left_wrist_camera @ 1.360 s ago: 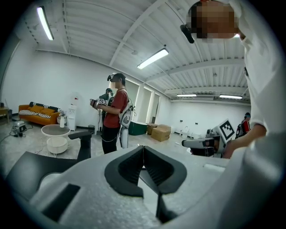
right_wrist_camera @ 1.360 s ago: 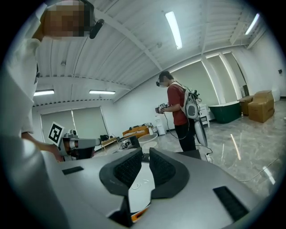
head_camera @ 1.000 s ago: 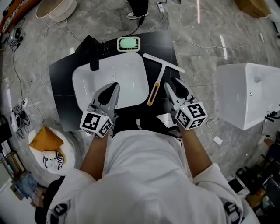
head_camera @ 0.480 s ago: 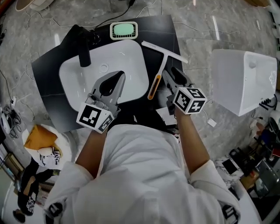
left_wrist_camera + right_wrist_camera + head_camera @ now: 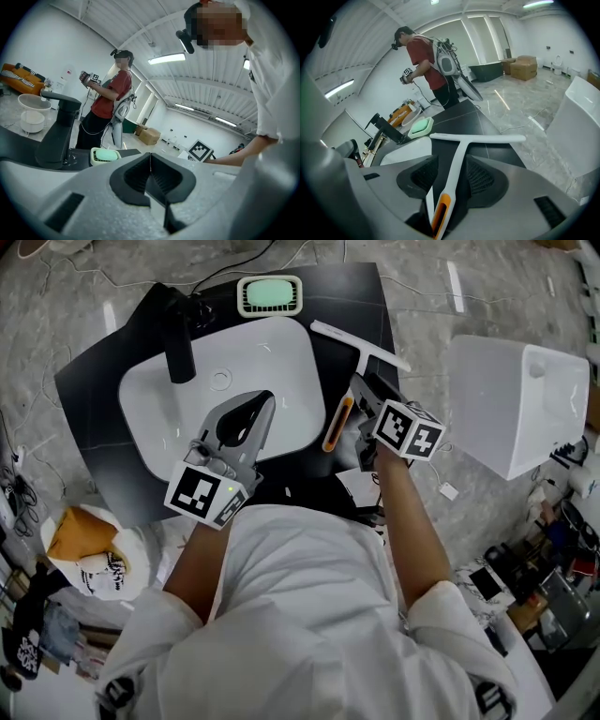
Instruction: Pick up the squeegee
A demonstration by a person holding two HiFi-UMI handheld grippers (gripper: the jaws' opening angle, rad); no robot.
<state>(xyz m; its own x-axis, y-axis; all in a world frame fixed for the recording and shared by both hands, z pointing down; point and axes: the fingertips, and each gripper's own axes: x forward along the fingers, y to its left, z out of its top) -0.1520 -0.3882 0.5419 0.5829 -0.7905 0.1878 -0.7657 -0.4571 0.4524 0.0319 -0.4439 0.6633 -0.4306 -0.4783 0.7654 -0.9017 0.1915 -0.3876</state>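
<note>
The squeegee (image 5: 361, 348) lies on the black counter right of the sink, white blade at the far end, orange-tipped handle (image 5: 335, 432) toward me. My right gripper (image 5: 361, 399) points steeply down over it. In the right gripper view the handle (image 5: 459, 154) runs between the jaws of my right gripper (image 5: 452, 176). These jaws have just been opening; the pads stand apart from the handle on both sides. My left gripper (image 5: 261, 404) hovers over the white sink, and the left gripper view shows its jaws (image 5: 151, 164) shut on nothing.
A white sink (image 5: 281, 352) is set in the black counter (image 5: 347, 296), with a black faucet (image 5: 176, 338) at its far left and a green soap dish (image 5: 269, 294) behind it. A white box (image 5: 511, 409) stands on the floor at right. Cables trail across the floor.
My right gripper has dropped, tipped downward and come over the squeegee's handle. My left gripper has sunk a little over the sink.
</note>
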